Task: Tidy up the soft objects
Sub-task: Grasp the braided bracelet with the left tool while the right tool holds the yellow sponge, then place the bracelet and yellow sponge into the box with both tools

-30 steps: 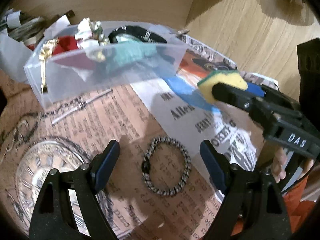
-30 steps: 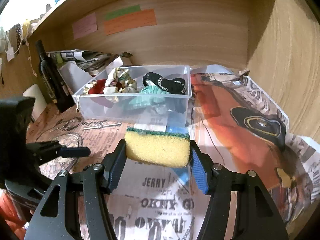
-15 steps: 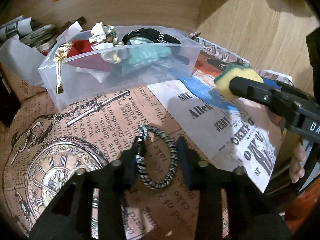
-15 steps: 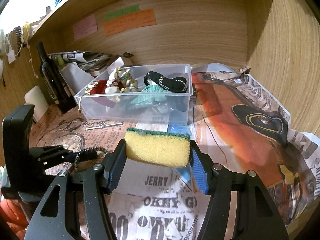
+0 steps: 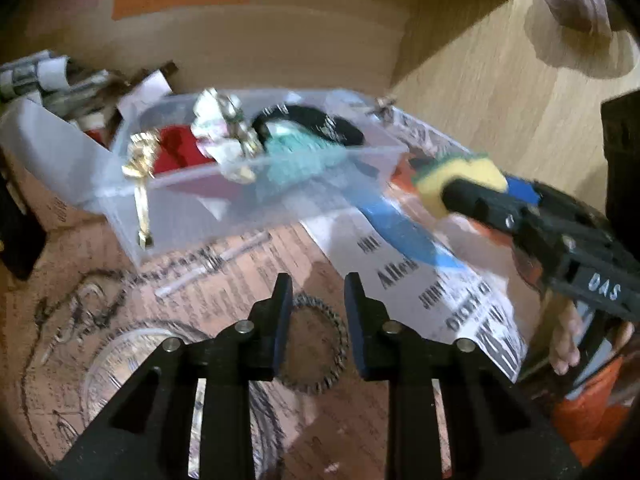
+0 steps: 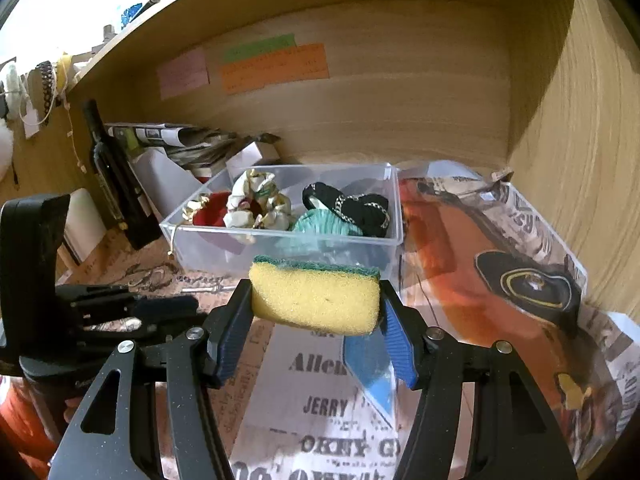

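My right gripper (image 6: pixel 316 332) is shut on a yellow sponge with a green top (image 6: pixel 316 296), held above the paper in front of the clear plastic bin (image 6: pixel 288 240); the sponge also shows in the left wrist view (image 5: pixel 460 180). The bin (image 5: pixel 224 208) holds several scrunchies: red, cream, teal and black. My left gripper (image 5: pixel 316 312) is narrowly open and empty, raised over a black-and-white braided hair tie (image 5: pixel 324 344) that lies on the printed paper below, apart from the pads.
A dark bottle (image 6: pixel 112 176) and a stack of papers (image 6: pixel 180 140) stand left of the bin. Wooden shelf walls close the back and right. Printed newspaper (image 6: pixel 328 412) covers the surface. Coloured notes (image 6: pixel 272 68) are stuck on the back wall.
My left gripper closed around the hair tie, then lifted away without it; the tie lies on the paper. The right gripper moved the sponge a little closer to the bin.
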`<control>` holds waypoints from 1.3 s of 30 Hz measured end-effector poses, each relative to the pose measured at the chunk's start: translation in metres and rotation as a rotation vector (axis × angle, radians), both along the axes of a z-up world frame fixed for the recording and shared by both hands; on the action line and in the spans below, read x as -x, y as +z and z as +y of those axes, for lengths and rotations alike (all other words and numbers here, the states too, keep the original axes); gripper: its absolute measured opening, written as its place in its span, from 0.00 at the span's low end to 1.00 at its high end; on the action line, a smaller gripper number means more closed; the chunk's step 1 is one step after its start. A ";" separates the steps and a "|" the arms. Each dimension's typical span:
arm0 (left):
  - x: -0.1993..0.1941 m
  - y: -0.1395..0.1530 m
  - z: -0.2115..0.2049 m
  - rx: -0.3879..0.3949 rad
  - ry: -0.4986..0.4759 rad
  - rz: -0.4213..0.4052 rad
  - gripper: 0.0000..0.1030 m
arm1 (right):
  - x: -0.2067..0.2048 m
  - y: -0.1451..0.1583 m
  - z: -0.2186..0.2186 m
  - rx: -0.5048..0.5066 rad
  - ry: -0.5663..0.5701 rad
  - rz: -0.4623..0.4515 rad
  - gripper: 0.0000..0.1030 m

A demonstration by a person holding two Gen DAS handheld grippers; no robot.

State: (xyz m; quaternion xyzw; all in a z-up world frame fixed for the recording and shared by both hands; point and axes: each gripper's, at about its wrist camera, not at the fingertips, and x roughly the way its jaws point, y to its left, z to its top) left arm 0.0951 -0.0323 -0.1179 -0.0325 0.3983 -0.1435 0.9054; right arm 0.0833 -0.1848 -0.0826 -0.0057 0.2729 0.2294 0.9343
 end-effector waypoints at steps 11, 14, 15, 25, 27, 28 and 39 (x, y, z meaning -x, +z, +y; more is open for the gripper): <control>0.007 -0.039 -0.002 -0.091 0.039 0.053 0.57 | -0.001 -0.006 -0.003 -0.020 0.009 0.025 0.56; 0.006 -0.039 -0.003 -0.097 0.036 0.037 0.38 | -0.003 -0.007 -0.001 -0.018 0.012 0.026 0.56; 0.006 -0.038 -0.004 -0.094 0.033 0.037 0.31 | -0.003 -0.007 -0.001 -0.018 0.012 0.026 0.56; 0.001 -0.007 0.002 -0.088 0.045 -0.055 0.29 | -0.015 -0.003 0.002 -0.020 0.022 0.015 0.56; -0.001 0.000 0.003 -0.083 0.054 -0.080 0.29 | -0.018 -0.001 0.004 -0.020 0.026 0.009 0.56; -0.002 0.005 0.005 -0.080 0.057 -0.092 0.28 | -0.020 0.000 0.005 -0.020 0.027 0.006 0.56; -0.035 0.052 0.022 -0.065 0.109 -0.212 0.27 | -0.049 0.017 0.014 -0.013 0.034 -0.044 0.56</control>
